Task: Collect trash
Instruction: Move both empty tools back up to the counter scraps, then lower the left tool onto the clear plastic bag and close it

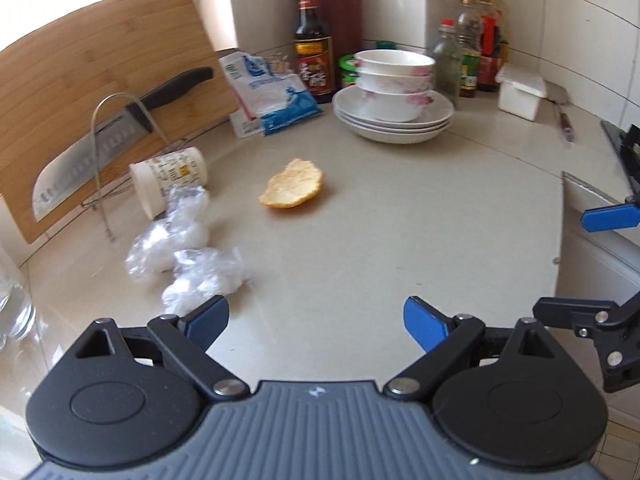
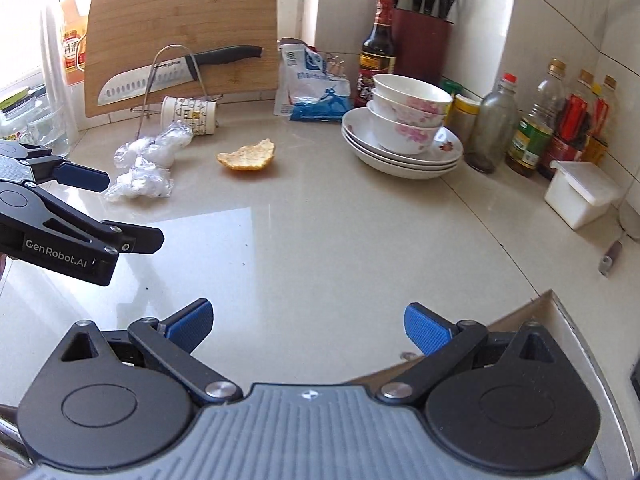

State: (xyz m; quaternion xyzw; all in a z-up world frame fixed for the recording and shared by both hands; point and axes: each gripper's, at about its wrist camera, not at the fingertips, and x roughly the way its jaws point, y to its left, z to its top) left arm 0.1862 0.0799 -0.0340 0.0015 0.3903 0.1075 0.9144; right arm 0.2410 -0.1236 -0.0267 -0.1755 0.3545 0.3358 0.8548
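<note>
Three scraps lie untouched on the beige stone surface (image 2: 320,240) — crumpled clear plastic wrap (image 1: 188,256), tipped white paper cup (image 1: 170,180), orange peel (image 1: 292,190) — and both the left gripper (image 1: 316,318) and right gripper (image 2: 308,322), spread and empty, risk crushing the cup or nudging the steel-bladed knife (image 1: 84,156) just beside it.

Sunlit beige countertop (image 2: 320,240), white-tiled walls (image 2: 560,20)

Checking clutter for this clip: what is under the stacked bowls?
The bowls sit on stacked white plates on the counter. The plates' centres are covered.
</note>
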